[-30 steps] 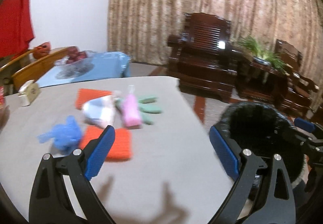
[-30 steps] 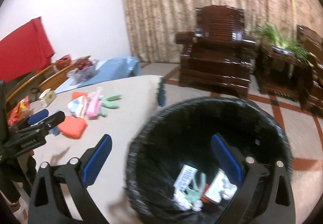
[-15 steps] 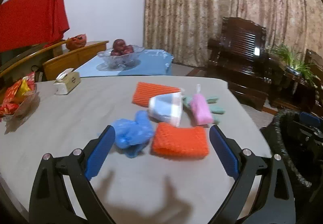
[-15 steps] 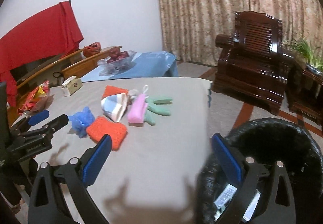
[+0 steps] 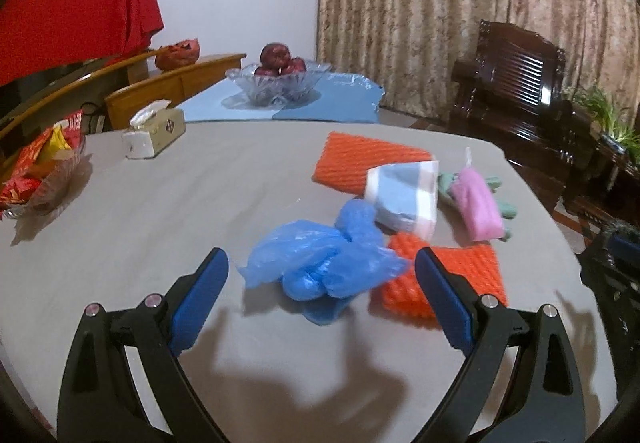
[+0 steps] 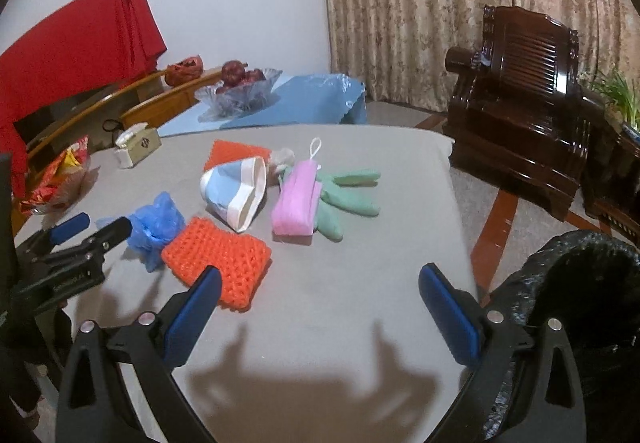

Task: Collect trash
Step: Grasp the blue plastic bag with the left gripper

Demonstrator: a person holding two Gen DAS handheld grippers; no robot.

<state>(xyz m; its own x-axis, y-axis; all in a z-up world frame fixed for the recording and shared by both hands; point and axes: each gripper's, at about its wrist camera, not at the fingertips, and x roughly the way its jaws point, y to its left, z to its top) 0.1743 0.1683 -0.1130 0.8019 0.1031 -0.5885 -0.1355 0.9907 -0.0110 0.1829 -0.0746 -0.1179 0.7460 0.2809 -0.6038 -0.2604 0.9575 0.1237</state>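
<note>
Counting two orange pads (image 5: 442,275), one blue bag (image 5: 324,263).

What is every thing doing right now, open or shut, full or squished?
left gripper: open, holding nothing
right gripper: open, holding nothing
blue plastic bag: crumpled, lying on table
trash bin: open, black liner in
tissue box: tissue sticking out
fruit bowl: holding red fruit

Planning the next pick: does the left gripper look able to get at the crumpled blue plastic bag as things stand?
Probably yes. The left gripper is open, and the crumpled blue plastic bag lies just ahead between its fingers with nothing on top; the orange knitted pad touches the bag's right side.
</note>
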